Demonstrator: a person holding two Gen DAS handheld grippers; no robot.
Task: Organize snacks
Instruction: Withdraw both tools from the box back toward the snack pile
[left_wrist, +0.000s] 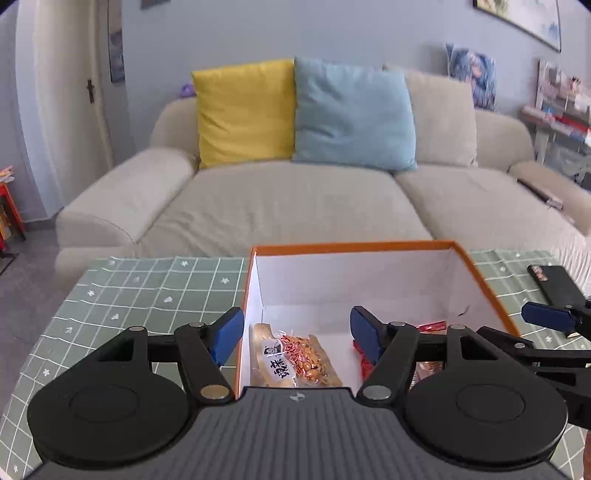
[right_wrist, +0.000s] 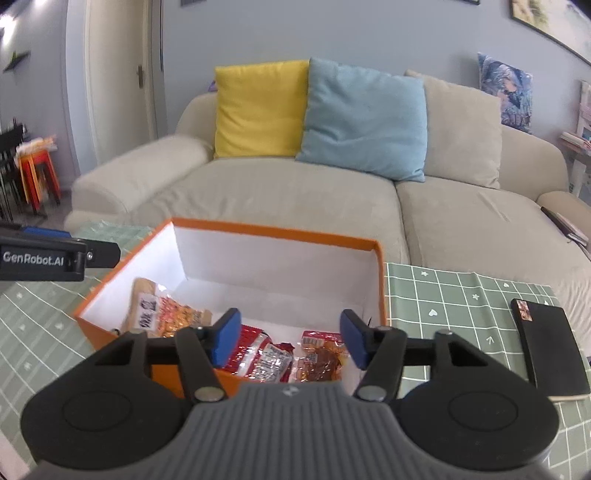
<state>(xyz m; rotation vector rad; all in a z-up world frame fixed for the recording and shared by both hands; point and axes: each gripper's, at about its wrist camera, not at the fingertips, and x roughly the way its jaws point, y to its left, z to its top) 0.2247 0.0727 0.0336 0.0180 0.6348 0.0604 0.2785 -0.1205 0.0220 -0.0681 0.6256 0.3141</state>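
An orange box (left_wrist: 354, 246) (right_wrist: 273, 232) with white inner walls stands on the green checked tablecloth. Inside lie a clear pack of peanuts with chilli (left_wrist: 299, 360) (right_wrist: 166, 312), red snack packs (right_wrist: 255, 350) (left_wrist: 428, 328) and a brown snack pack (right_wrist: 321, 363). My left gripper (left_wrist: 297, 334) hovers above the box's left near corner, open, with nothing between its blue pads. My right gripper (right_wrist: 288, 338) hovers above the box's near side, open and empty. The right gripper's blue pad (left_wrist: 546, 317) shows at the right edge of the left wrist view. The left gripper's arm (right_wrist: 48, 254) shows at the left edge of the right wrist view.
A black flat case (right_wrist: 550, 347) (left_wrist: 554, 282) lies on the tablecloth (left_wrist: 140, 295) right of the box. Behind the table stands a beige sofa (left_wrist: 295, 206) with a yellow cushion (left_wrist: 243, 110) and a blue cushion (left_wrist: 351, 114). Orange stools (right_wrist: 37, 173) stand far left.
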